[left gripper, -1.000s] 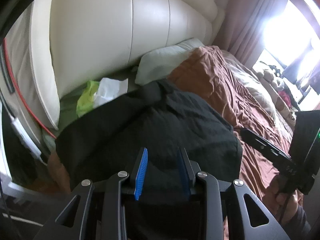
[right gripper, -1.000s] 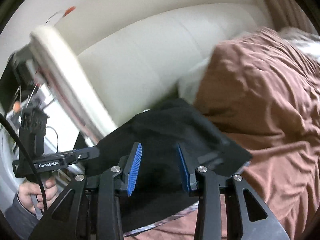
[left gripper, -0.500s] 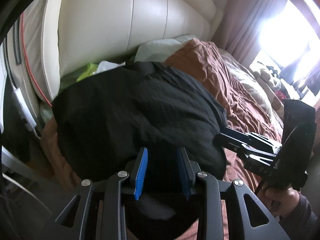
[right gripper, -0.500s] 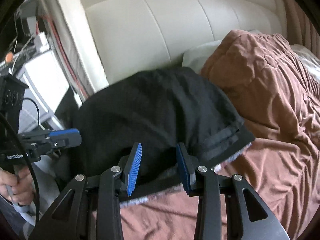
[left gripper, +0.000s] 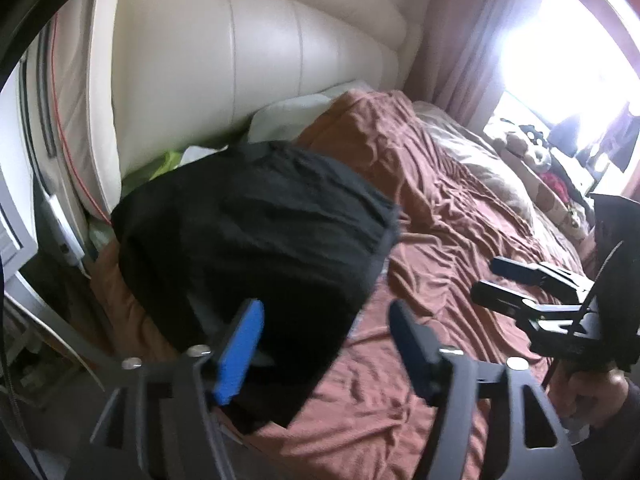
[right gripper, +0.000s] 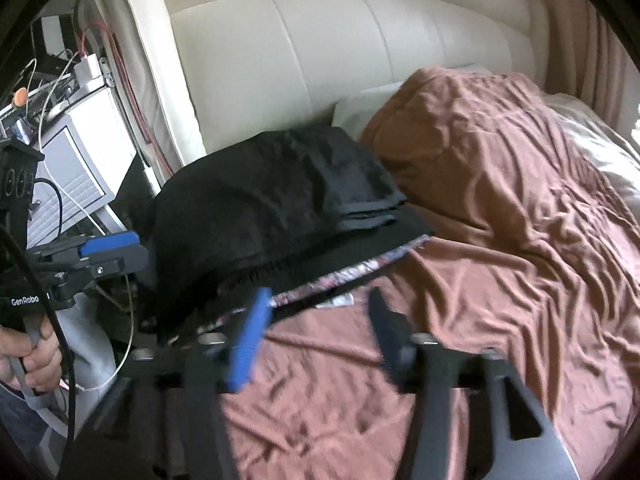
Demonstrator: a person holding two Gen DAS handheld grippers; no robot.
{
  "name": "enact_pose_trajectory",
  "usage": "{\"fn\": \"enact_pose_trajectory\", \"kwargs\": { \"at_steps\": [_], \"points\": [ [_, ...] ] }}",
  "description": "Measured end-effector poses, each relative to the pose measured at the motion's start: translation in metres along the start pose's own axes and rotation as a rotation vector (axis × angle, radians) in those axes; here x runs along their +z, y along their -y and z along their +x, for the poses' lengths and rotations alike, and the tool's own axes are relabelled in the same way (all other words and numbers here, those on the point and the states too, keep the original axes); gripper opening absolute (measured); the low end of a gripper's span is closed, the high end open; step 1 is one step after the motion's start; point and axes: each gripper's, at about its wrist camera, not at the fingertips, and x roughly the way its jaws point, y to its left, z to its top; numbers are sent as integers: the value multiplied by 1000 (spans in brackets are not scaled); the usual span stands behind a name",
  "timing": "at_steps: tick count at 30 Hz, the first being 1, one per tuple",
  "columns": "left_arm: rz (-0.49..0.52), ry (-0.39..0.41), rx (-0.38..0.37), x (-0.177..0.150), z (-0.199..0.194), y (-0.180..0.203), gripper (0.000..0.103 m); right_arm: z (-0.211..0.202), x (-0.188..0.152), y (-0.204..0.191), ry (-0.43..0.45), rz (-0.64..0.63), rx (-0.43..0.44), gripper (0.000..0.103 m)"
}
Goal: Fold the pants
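The black pants [left gripper: 256, 236] lie folded in a thick pile on the brown bedspread [left gripper: 440, 240], near the cream headboard. In the right wrist view the pants [right gripper: 272, 208] show stacked layers, with a patterned fabric edge [right gripper: 352, 272] under them. My left gripper [left gripper: 324, 320] is open and empty, just in front of the pile's near edge. My right gripper [right gripper: 316, 312] is open and empty, over the bedspread in front of the pile. Each gripper shows in the other's view: the right [left gripper: 528, 284], the left [right gripper: 100, 252].
The cream padded headboard [left gripper: 240, 72] stands behind the pile. A white pillow [left gripper: 292, 112] and green-white items [left gripper: 172, 160] lie by it. A white cabinet with cables [right gripper: 80, 160] stands left of the bed. A bright window [left gripper: 580, 60] is at the far right.
Both grippers have opened and let go of the pants, then drawn back. The pants now lie folded on the bed.
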Motion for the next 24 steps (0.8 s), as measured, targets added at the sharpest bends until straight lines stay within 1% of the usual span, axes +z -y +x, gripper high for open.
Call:
{"fn": "enact_pose_trajectory", "kwargs": {
  "at_steps": [1,2,3,4,6,7,8,14,24],
  "points": [
    [3,8,-3,-1,-5,5,84,-11,-2,0,10,1,-11,80],
    [5,21,-1,-1,-11,11,91,-23,-4,1,20,6,-15,84],
    [9,34,8,-2,-17,17,98,-33,-7,2,26,12,-18,84],
    [12,42,7,-1,-21,21,99,-45,-9,4,29,21,-28,86],
    [22,62,1,-3,-34,33,102,-63,-16,7,34,33,-41,94],
    [32,68,-3,-4,-39,39,102,-73,-19,10,35,41,-44,101],
    [45,72,-8,-4,-44,46,102,-85,-24,12,39,46,-41,103],
    [104,69,-24,-15,-68,83,102,-147,-50,23,77,85,-58,103],
    [182,111,-64,-41,-108,140,102,-239,-96,22,134,112,-119,103]
  ]
}}
